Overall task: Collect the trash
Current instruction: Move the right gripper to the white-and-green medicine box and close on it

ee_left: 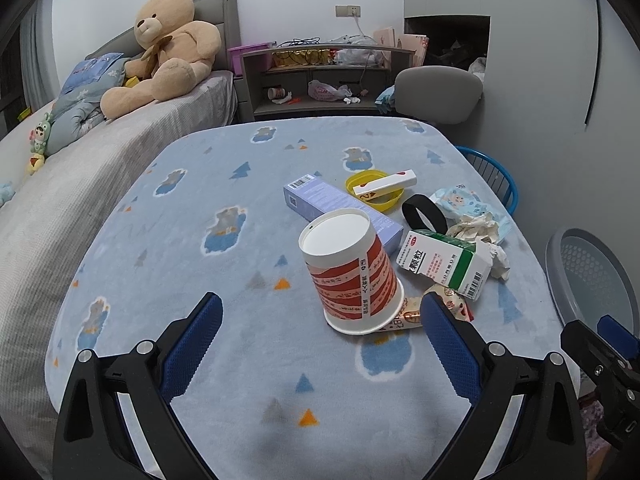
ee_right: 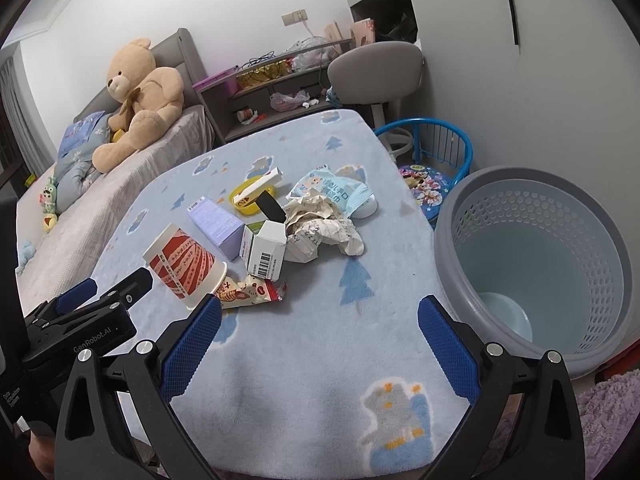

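Trash lies on a blue patterned blanket (ee_left: pixel 208 320) over a table: an upside-down red-and-white paper cup (ee_left: pixel 352 272), also in the right wrist view (ee_right: pixel 185 265), a snack wrapper (ee_right: pixel 252 292), a green-and-white medicine box (ee_left: pixel 444 264), a purple box (ee_left: pixel 340 208), crumpled paper (ee_right: pixel 320 228), a wipes pack (ee_right: pixel 332 188), a yellow lid (ee_left: pixel 374 190) and a black band (ee_left: pixel 424 216). My left gripper (ee_left: pixel 320 312) is open, just short of the cup. My right gripper (ee_right: pixel 320 316) is open and empty over bare blanket. A grey basket (ee_right: pixel 532 264) stands to the right.
A bed with a large teddy bear (ee_left: pixel 168 48) runs along the table's left side. A shelf unit (ee_left: pixel 316 80), a grey chair (ee_left: pixel 438 92) and a small blue child's chair (ee_right: pixel 432 160) stand behind and to the right of the table.
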Demonstrator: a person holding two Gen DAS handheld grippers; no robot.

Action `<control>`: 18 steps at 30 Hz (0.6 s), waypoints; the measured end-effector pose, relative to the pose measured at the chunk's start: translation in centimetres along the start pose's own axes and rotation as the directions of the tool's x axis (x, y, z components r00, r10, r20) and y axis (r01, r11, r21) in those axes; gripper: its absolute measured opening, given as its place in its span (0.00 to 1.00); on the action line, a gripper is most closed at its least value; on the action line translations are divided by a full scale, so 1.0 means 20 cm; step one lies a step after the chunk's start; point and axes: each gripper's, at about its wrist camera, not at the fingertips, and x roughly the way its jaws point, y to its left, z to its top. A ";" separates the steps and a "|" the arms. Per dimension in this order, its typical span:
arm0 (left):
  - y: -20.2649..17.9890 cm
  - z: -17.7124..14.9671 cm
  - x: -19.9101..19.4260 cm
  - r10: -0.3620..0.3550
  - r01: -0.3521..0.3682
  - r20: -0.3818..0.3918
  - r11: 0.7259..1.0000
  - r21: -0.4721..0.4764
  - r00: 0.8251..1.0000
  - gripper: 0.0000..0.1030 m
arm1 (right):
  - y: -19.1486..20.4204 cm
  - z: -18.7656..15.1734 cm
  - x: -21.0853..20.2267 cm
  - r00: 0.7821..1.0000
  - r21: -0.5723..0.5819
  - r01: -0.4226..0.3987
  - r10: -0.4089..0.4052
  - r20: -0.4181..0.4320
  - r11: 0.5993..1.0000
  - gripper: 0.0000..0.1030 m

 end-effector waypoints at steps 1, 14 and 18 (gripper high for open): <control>0.01 0.00 0.01 0.006 -0.006 -0.004 1.000 -0.005 1.000 0.92 | 0.01 0.00 0.01 1.000 -0.004 -0.005 0.005 -0.007 1.000 0.94; 0.20 0.02 0.18 0.064 -0.067 -0.054 0.996 -0.064 0.996 0.92 | 0.06 0.09 0.30 0.993 -0.008 -0.084 0.083 -0.082 0.996 0.94; 0.22 0.02 0.20 0.056 -0.060 -0.058 0.995 -0.075 0.997 0.92 | 0.08 0.13 0.38 0.991 -0.008 -0.086 0.085 -0.100 0.996 0.94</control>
